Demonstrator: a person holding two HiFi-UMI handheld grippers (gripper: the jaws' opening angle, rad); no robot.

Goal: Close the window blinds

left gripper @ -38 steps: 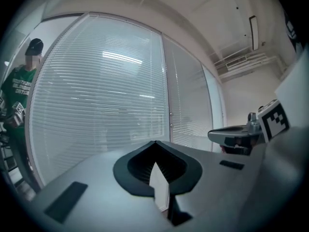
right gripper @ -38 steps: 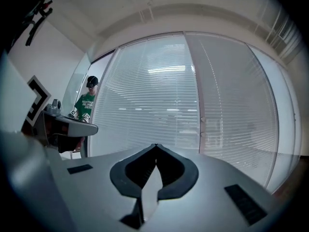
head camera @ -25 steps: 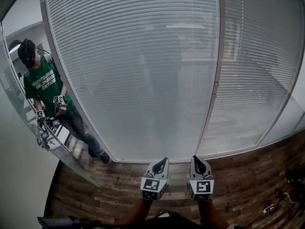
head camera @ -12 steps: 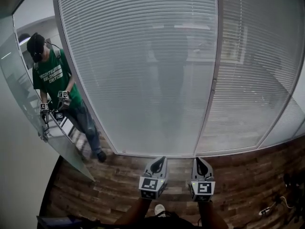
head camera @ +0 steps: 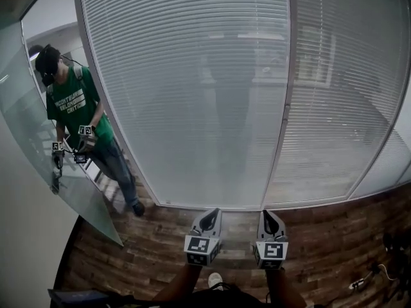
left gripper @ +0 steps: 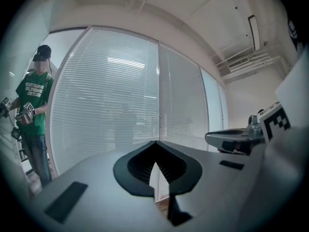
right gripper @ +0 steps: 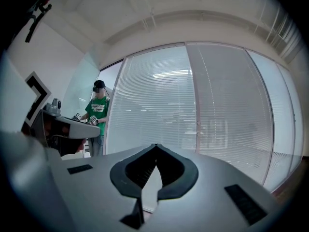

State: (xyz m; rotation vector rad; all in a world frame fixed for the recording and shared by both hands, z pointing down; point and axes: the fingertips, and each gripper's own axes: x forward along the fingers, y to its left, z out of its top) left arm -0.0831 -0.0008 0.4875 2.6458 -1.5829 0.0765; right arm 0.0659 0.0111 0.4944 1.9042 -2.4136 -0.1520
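Window blinds [head camera: 192,95] cover two glass panels straight ahead of me. My two grippers, the left gripper [head camera: 210,218] and the right gripper [head camera: 268,218], are both clenched on nothing, clear of the slats. One person in a green shirt [head camera: 70,108] stands far left, further into frame than a second ago, and my grippers sit slightly lower.

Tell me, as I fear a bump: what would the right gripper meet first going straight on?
Likely the window blinds, left of the frame post; nothing shows between the right gripper and them, though depth is unclear.
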